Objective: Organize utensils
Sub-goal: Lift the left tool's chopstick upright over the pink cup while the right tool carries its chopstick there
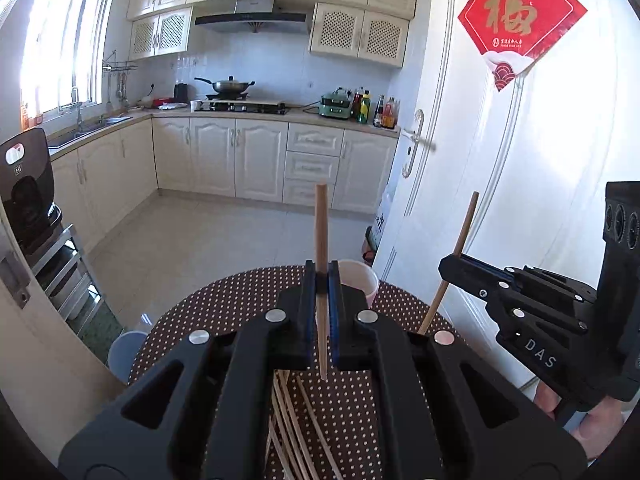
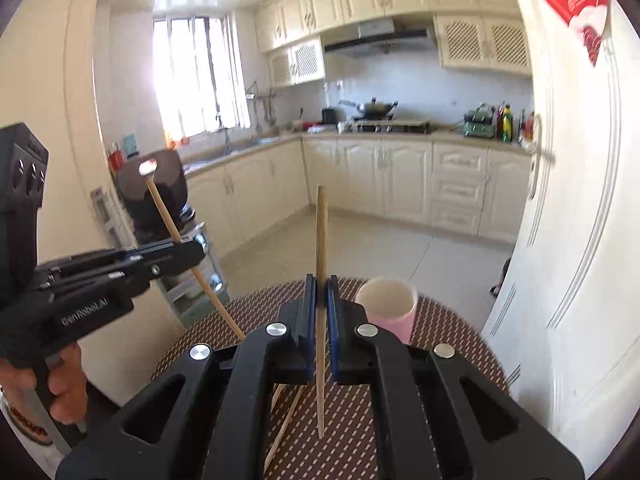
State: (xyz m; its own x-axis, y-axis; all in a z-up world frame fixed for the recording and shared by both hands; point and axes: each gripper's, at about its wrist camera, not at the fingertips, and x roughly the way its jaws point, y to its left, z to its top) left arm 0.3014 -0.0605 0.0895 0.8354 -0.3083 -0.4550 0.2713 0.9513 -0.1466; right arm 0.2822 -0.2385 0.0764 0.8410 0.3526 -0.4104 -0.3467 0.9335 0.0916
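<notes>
Open-topped pink cup (image 2: 390, 310) just ahead, door (image 1: 500, 168) seemingly close rightward.

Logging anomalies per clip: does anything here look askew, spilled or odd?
Nothing is spilled or damaged. Loose chopsticks lie scattered, uneven, on the dotted table, outside the pink cup. Each claw, left and right, grips one chopstick upright.

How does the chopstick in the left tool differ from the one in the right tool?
The left tool grips its chopstick, a smooth reddish-tan one. The right tool grips its chopstick, a paler, yellower one with visible grain. Both are clamped near mid-length and lifted above the dotted table, near the pink cup.
</notes>
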